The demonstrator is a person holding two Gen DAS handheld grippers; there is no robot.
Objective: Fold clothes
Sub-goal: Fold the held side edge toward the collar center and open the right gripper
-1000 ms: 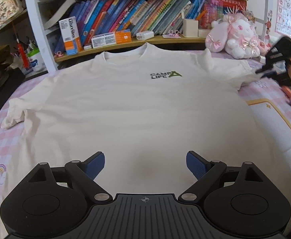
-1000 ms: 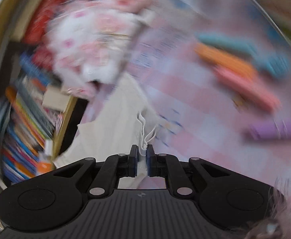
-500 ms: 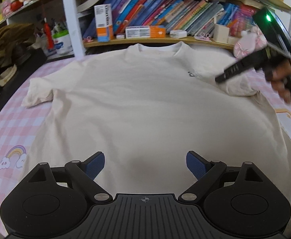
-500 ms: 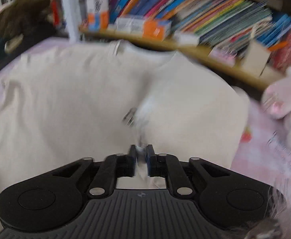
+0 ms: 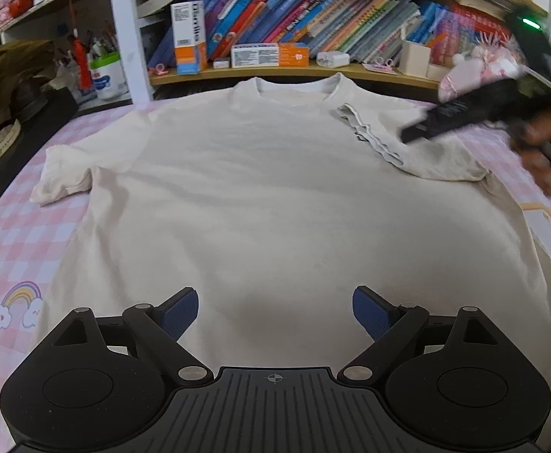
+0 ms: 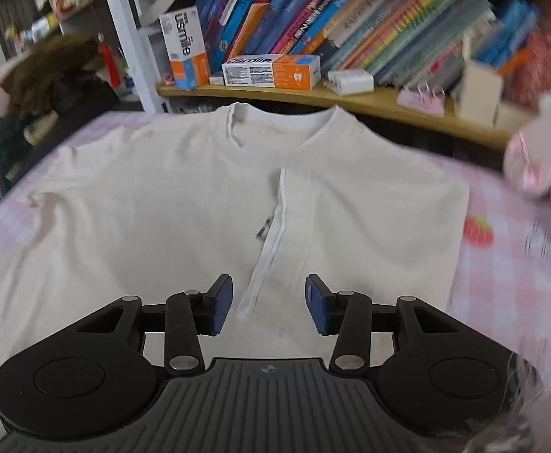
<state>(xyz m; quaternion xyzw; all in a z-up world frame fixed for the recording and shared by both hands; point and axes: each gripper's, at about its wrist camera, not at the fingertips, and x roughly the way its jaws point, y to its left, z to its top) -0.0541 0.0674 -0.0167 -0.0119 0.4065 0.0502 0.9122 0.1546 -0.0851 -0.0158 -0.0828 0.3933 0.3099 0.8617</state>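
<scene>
Lying flat on pink sheet, shirt is behaving as light, limp, non-slip fabric; right sleeve folded inward, hem between just-opening right gripper jaws, unpressed; left gripper hovering wide, empty; pinch left sleeve hem next

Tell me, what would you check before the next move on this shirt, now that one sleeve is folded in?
1. Right sleeve lies folded over the T-shirt: ok.
2. Right gripper let go, jaws just opened, sleeve hem lying loose between them: ok.
3. Left gripper open, nothing held: ok.
4. Left sleeve folded in: not ok, it lies spread out and crumpled.
5. Shirt body flat: ok, mild wrinkles.
6. Bottom hem straight: cannot tell.
</scene>
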